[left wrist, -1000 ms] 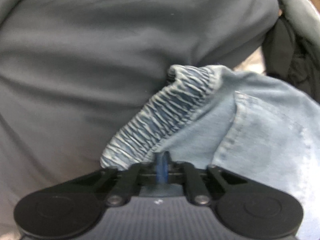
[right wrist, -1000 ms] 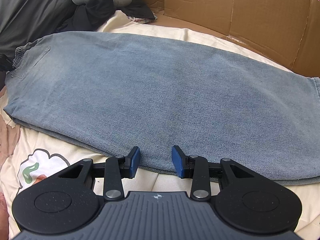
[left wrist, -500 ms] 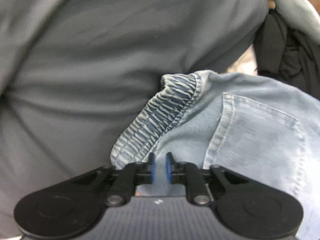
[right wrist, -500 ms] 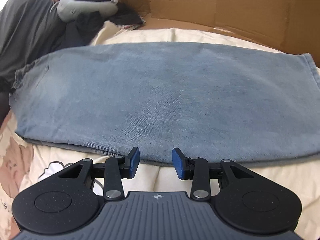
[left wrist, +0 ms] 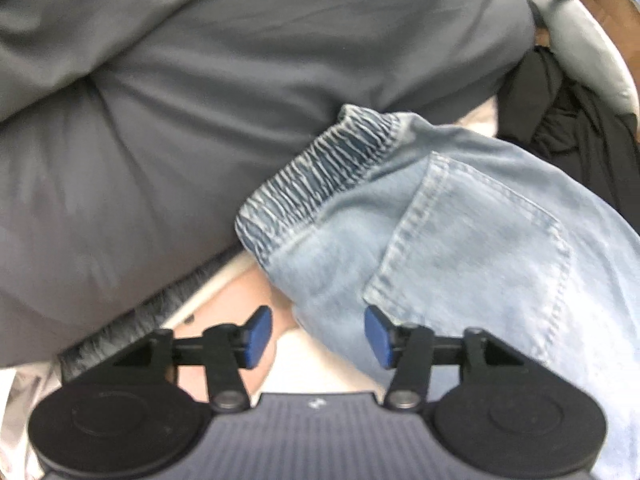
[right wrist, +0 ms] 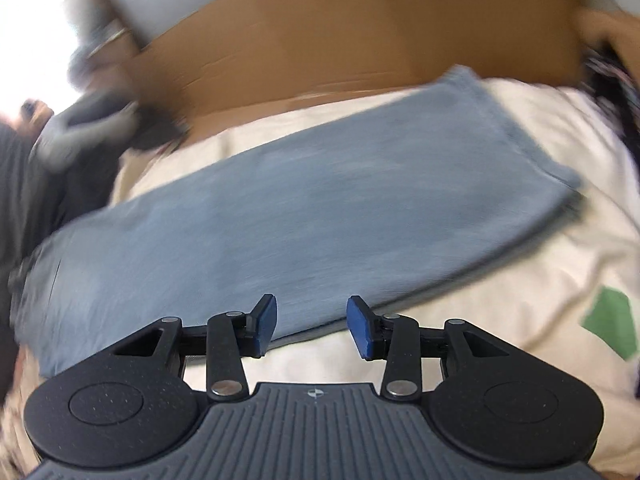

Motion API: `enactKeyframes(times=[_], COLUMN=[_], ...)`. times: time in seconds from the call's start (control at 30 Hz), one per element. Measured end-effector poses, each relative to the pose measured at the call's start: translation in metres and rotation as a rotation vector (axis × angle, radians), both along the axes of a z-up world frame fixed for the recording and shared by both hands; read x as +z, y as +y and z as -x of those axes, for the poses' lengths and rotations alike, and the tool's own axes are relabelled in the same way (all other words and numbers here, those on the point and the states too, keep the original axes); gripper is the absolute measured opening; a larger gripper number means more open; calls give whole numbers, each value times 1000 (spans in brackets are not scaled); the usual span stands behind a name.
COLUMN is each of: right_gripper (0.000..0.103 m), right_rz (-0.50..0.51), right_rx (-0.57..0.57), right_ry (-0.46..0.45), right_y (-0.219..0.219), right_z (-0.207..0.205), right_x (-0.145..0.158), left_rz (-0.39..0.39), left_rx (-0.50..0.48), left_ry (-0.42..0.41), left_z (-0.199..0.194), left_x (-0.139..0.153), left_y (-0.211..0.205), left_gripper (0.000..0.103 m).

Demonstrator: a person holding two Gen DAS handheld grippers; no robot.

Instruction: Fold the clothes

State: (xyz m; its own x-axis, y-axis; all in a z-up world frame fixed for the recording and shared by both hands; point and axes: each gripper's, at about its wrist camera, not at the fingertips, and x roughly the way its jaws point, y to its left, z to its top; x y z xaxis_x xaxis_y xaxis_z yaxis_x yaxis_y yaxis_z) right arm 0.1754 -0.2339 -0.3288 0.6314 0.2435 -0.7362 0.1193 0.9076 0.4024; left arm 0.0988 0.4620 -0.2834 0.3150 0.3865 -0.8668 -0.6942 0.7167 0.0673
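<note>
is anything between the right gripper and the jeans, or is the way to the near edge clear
Nothing visible stands in the way. The right gripper hangs just over the near edge of the jeans, its jaws opening with nothing pinched between them; only bare cream bedding lies beside that edge. The picture is motion-blurred.

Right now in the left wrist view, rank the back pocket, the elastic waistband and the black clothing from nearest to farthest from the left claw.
1. Back pocket, just ahead and to the right of the left claw, whose jaws are opening with nothing pinched.
2. Elastic waistband, farther up, near the centre.
3. Black clothing, far upper right.
</note>
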Motion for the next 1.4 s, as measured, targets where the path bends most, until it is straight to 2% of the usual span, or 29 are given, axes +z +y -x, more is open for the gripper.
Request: enactKeyframes(times=[0.03, 0.2, 0.43, 0.57, 0.73, 0.93, 1.0, 1.03, 1.07, 1.23, 1.33, 1.4], right_gripper=[50, 51, 51, 51, 51, 49, 42, 25, 16, 17, 29, 30], right_rz=[-15, -92, -170, -182, -229, -293, -312, -310, -312, -382, -432, -462], right_rx=[-38, -199, -336, -419, -464, -526, -547, -552, -555, -583, -590, -586], right_ry=[1, -6, -14, -9, -8, -28, -38, -46, -55, -85, -84, -77], right_y=[-9, -49, -84, -99, -112, -127, -131, -133, -135, -145, -145, -144], right_z=[1, 5, 8, 8, 6, 0, 1, 1, 2, 8, 7, 3], right_x=[-2, -15, -31, -41, -56, -66, -67, -65, -64, -65, -74, -82], left_rz=[11, 71, 134, 162, 208, 208, 211, 209, 207, 228, 238, 244], left_rx=[2, 15, -4, -27, -37, -64, -68, -73, -76, -60, -61, -62], left_ry=[-6, -29, -45, -42, -44, -49, -48, -47, -46, -45, -52, -61], left_z=[-2, 3, 6, 11, 11, 10, 12, 12, 13, 17, 18, 18], left_x=[-3, -18, -22, -27, -33, -31, -30, -30, -30, -34, -33, -32], left_y=[-3, -25, -53, -68, -82, -95, -97, -99, -100, -101, -103, -104], left_gripper=[57, 57, 57, 58, 58, 58, 58, 58, 58, 58, 58, 58])
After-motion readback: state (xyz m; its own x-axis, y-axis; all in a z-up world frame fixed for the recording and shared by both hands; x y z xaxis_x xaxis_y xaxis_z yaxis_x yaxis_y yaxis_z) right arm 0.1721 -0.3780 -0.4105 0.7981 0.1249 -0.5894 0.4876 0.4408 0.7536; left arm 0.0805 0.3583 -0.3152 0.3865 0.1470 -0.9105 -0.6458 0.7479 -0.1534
